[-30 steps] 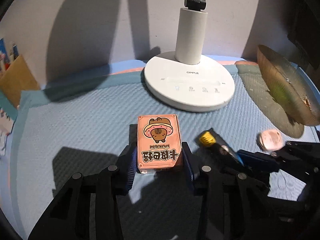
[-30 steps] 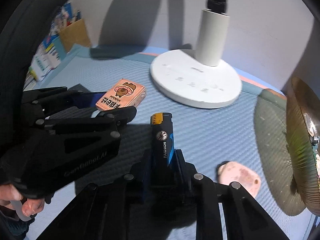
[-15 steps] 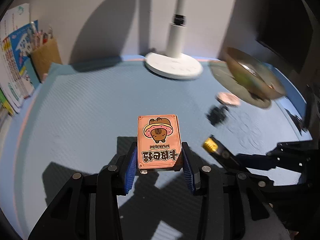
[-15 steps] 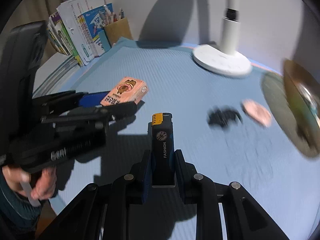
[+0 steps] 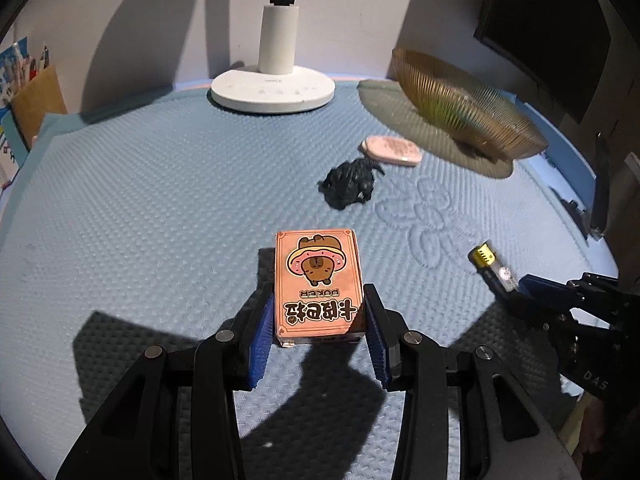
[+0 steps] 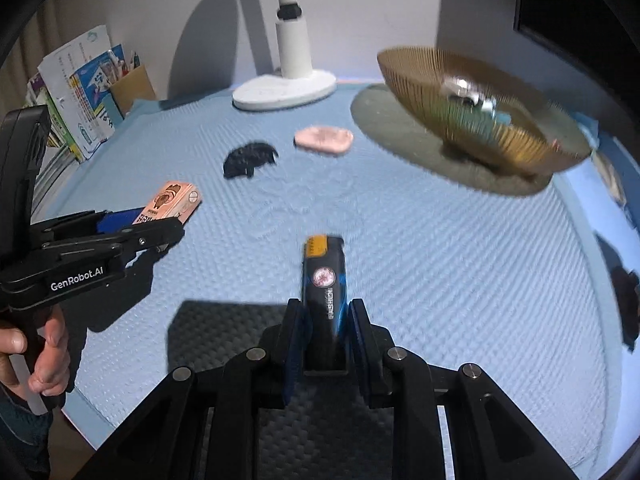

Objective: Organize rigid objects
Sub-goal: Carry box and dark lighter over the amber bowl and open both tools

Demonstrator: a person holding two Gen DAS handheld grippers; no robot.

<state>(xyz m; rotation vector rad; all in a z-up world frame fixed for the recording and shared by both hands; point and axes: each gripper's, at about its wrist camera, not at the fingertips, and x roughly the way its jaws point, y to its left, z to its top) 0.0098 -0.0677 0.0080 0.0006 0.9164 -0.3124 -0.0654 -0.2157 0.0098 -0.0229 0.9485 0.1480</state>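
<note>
My left gripper [image 5: 319,320] is shut on an orange poker card box [image 5: 318,280] and holds it above the blue mat; it also shows in the right wrist view [image 6: 170,204]. My right gripper [image 6: 325,320] is shut on a black and blue lighter [image 6: 323,280] with a yellow top, also seen at the right of the left wrist view [image 5: 494,266]. A black toy figure [image 5: 350,184] and a pink oval object [image 5: 392,150] lie on the mat. A gold wire bowl [image 6: 472,108] at the back right holds some small objects.
A white lamp base [image 5: 274,90] stands at the back of the blue mat [image 5: 140,200]. Books and a pen holder [image 6: 88,88] stand at the left. A dark object [image 6: 626,292] lies at the mat's right edge.
Both grippers have lifted and pulled back from the lamp with their objects still held. The right wrist view has swung toward the gold bowl, which is now nearer the middle.
</note>
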